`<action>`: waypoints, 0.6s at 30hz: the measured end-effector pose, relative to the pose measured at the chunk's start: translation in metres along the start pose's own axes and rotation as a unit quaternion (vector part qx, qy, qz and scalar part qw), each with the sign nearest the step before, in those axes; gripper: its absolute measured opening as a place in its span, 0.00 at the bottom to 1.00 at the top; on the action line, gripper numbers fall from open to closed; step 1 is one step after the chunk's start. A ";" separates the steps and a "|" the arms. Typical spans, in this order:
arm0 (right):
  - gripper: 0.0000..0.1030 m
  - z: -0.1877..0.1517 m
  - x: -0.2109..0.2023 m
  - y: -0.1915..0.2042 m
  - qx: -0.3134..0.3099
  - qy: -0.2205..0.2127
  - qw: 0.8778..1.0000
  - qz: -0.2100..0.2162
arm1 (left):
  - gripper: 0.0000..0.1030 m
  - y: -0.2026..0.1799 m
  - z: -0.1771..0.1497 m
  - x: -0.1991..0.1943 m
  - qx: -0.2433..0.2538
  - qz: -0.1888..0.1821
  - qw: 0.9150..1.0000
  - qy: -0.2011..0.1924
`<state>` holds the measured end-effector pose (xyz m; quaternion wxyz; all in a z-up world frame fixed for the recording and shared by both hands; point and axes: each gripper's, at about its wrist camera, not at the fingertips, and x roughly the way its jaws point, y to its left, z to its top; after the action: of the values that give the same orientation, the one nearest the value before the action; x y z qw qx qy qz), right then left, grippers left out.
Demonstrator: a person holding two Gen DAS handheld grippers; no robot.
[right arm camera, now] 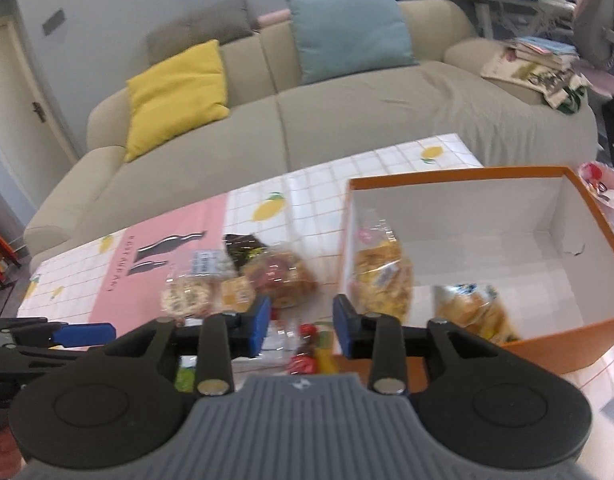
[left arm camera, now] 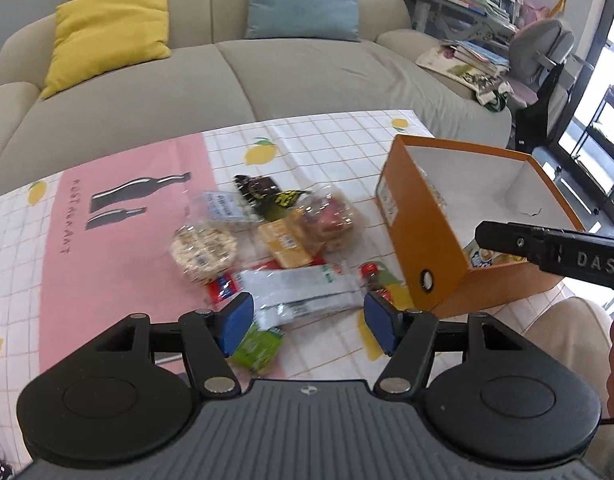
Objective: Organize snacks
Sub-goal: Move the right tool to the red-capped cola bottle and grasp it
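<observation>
While a pile of wrapped snacks (left arm camera: 267, 236) is lying on the lemon-print tablecloth (left arm camera: 327, 140), the left gripper (left arm camera: 309, 320) is hovering over it, jaws standing wide with nothing pinched. Beside the pile, an orange box (right arm camera: 579, 344) (white inside) is holding two snack bags (right arm camera: 383, 280). At the box's near edge, the right gripper (right arm camera: 302, 330) is hanging with jaws parted, empty.

You are getting bright daylight from the window (left arm camera: 595, 152) at right; the snacks (left arm camera: 267, 232) are smearing with motion blur, edges bowing.
</observation>
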<state>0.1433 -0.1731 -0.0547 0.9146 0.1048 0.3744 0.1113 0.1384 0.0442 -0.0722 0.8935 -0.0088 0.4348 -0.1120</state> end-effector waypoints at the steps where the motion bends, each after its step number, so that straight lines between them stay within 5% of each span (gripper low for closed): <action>1: 0.40 -0.004 -0.002 0.006 -0.004 -0.002 1.000 0.003 | 0.72 0.005 -0.004 -0.002 -0.005 0.000 1.000 -0.001; 18: 0.45 -0.071 0.048 0.052 -0.092 0.070 0.992 -0.041 | 0.72 0.045 -0.050 0.020 -0.040 0.003 0.999 0.017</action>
<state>0.1201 -0.1021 -0.1213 0.8957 -0.0030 0.4297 0.1144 0.1194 0.0878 -0.1239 0.8854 -0.0413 0.4538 -0.0920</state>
